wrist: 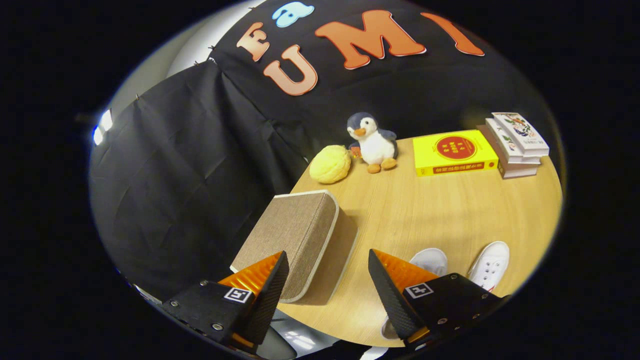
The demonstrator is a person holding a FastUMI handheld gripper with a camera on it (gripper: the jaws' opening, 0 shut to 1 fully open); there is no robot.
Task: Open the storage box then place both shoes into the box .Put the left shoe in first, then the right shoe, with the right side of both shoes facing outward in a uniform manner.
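**Asker:** Where is the storage box, and what state is it in?

**Me:** The storage box (pixel 295 240), covered in tan woven fabric with pale edging, sits near the corner of the wooden bench (pixel 450 210), just ahead of my left finger. Its lid looks closed. The two white shoes lie to its right: one shoe (pixel 430 260) partly hidden behind my right finger, the other shoe (pixel 492 262) just beside it, toes pointing away from me.

**Asker:** What are your fingers doing?

**Me:** My fingers (pixel 327 280) are spread wide and hold nothing. The gap between them frames the box's right side and bare bench.

**Asker:** What could go wrong from here?

**Me:** I judge the box is the main risk. It stands close to the bench edge, so a push on the lid instead of a clean lift could slide it off. If I catch only the soft fabric rim, the lid may slip free and drop shut. I also cannot tell from here which shoe is the left one, so I could load them in the wrong order or facing the wrong way.

**Asker:** How are you posed?

**Me:** I hover above the near edge of the bench, tilted downward and rolled a little, looking across it. Beyond the box sit a yellow bun-shaped toy (pixel 330 163), a plush penguin (pixel 372 142), a yellow book (pixel 454 152) and a stack of books (pixel 515 145).
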